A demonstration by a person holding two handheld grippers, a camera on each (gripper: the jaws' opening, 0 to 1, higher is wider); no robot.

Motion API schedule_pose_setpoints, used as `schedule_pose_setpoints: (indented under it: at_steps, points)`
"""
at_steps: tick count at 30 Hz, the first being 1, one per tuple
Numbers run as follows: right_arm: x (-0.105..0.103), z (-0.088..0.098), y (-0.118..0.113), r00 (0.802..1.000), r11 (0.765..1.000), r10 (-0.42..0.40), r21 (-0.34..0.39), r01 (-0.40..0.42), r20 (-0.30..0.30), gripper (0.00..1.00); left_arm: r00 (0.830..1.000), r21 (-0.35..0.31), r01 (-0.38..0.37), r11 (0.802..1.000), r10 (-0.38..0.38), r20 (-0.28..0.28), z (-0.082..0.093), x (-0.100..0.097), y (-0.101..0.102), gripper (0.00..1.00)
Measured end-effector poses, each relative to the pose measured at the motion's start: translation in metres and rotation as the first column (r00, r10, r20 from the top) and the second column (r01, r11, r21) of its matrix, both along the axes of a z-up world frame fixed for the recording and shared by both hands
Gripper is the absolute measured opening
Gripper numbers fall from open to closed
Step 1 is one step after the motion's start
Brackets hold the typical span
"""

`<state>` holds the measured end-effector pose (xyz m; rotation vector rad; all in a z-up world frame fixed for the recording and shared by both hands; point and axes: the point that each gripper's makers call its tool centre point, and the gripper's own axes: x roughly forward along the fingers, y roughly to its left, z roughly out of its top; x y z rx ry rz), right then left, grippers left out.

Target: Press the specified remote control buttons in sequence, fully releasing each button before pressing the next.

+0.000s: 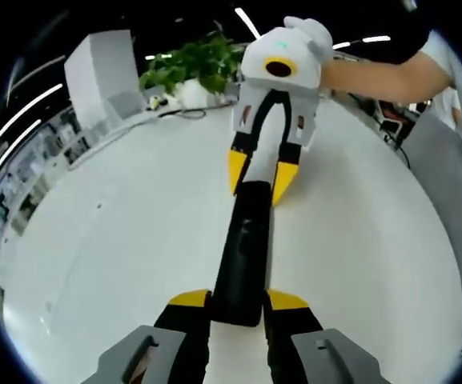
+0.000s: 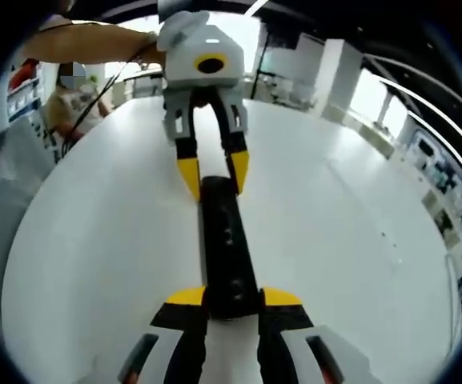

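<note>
- Left tongs (image 1: 239, 308): in the left gripper view the yellow-tipped jaws stand on either side of the near end of the remote control (image 1: 245, 252) and look closed against its sides. I judge this a hold, though actual contact is hard to confirm.
- The remote is a long black bar lying on the white counter (image 1: 118, 240). Its long axis runs straight away from the left tongs toward the right tongs (image 1: 257, 178) at the far end.
- Right tongs, own view (image 2: 235, 304): the jaws flank the opposite end of the remote (image 2: 228, 248) and also appear closed on it. The left tongs (image 2: 213, 178) face them at the far end, jaws astride the tip.
- Each pair of tongs is nearest its own end; the button face between them is free of both.
- Judgement: a press needs one pair to let go and come down on the top face while the other steadies the remote.
- View difference: the right gripper view shows small buttons along the remote's top. In the left gripper view the top is mostly plain dark.
- Left gripper view also shows a potted plant (image 1: 186, 68) at the counter's far edge.
</note>
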<state>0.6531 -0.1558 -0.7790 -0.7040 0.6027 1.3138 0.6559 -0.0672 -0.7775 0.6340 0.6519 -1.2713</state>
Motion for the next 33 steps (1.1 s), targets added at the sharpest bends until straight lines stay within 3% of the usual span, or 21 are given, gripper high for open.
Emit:
schedule_pose_setpoints:
  at_steps: [14, 22, 33]
  points:
    - [0.0009, -0.0011, 0.0017, 1.0, 1.0, -0.01, 0.008, 0.01, -0.03, 0.21, 0.998, -0.05, -0.037, 0.998, 0.035, -0.047, 0.0005, -0.002, -0.0012, 0.26]
    - [-0.0013, -0.0014, 0.0031, 0.998, 0.999, -0.028, 0.026, 0.03, -0.058, 0.25, 0.997, -0.06, -0.05, 0.997, 0.047, -0.057, 0.0006, -0.0019, -0.0016, 0.26]
    - [-0.0032, -0.0013, 0.0032, 0.998, 0.999, -0.022, 0.025, 0.024, -0.053, 0.27, 0.996, -0.069, -0.066, 0.995, 0.062, -0.059, -0.0001, -0.0017, -0.0018, 0.27]
